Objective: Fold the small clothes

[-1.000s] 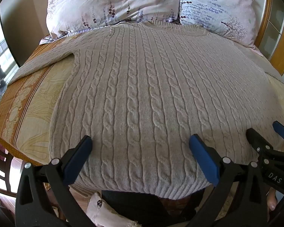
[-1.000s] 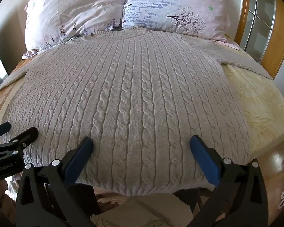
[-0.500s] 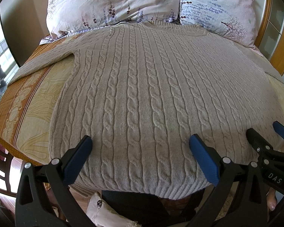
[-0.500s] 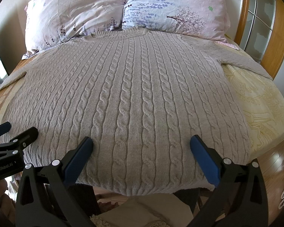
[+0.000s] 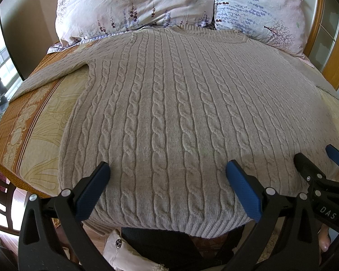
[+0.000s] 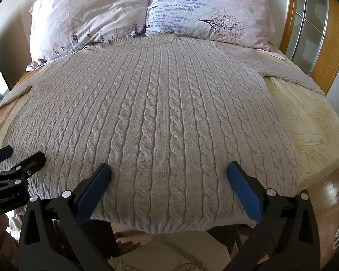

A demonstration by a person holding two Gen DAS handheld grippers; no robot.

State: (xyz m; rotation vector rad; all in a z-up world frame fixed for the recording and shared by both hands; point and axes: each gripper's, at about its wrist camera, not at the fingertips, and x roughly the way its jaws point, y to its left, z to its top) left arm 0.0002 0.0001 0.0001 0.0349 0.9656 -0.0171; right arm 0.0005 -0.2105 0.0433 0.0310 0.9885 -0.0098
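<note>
Lying flat and face up on a yellow-and-orange patterned bedspread (image 5: 45, 122), a beige cable-knit sweater (image 5: 169, 113), spread to full width, neckline toward two floral pillows (image 6: 147, 11) at the headboard, ribbed hem hanging over the near edge of the bed. Left sleeve stretched out across the bedspread toward the orange border; right sleeve angled off toward the wooden bed frame (image 6: 332, 45). Hovering over the hem on the left half, left gripper (image 5: 167, 176), blue-padded fingers (image 5: 92, 187) spread wide, nothing between them. Hovering over the hem on the right half, right gripper (image 6: 168, 176), jaws likewise wide apart and empty. Both grippers side by side, each visible at the edge of the other's view. Wooden floor (image 6: 327, 194) below the bed on the right.
</note>
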